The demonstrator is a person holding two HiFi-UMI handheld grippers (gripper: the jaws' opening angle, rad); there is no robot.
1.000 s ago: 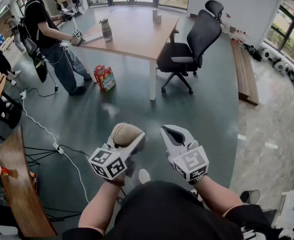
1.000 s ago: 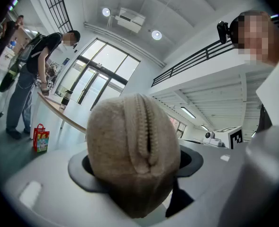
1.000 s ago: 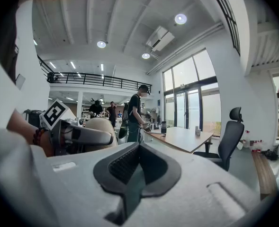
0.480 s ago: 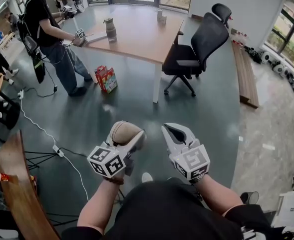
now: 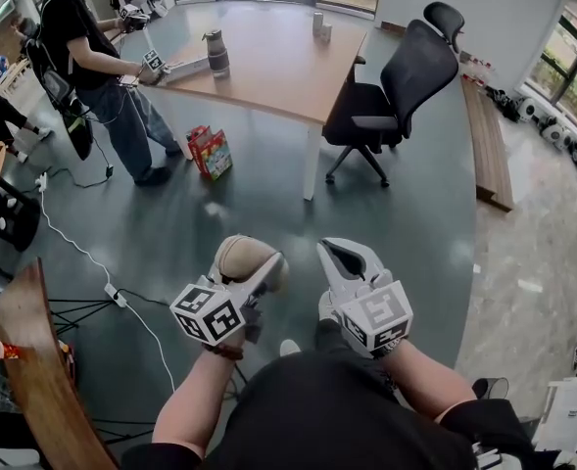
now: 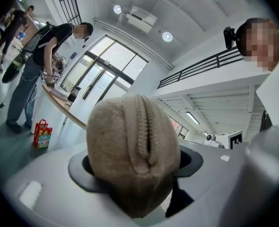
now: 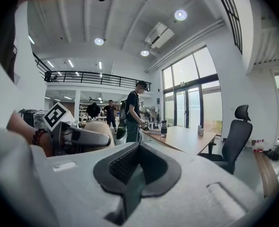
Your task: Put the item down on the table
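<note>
A beige zipped pouch sits between the jaws of my left gripper, which is shut on it and holds it level above the floor. In the left gripper view the pouch fills the middle, zip facing the camera, with the left gripper clamped round it. My right gripper hangs beside it to the right, shut and empty. In the right gripper view the right gripper has its pads together, and the pouch shows to its left. The wooden table stands ahead across the floor.
A person stands at the table's left end, working with grippers. A dark flask and small cups stand on the table. A black office chair is at its right side, a red box on the floor. A white cable runs at the left.
Both grippers have moved forward together toward the table, which now lies a little nearer in the head view. The pouch stays clamped in the left gripper. The right jaws stay closed.
</note>
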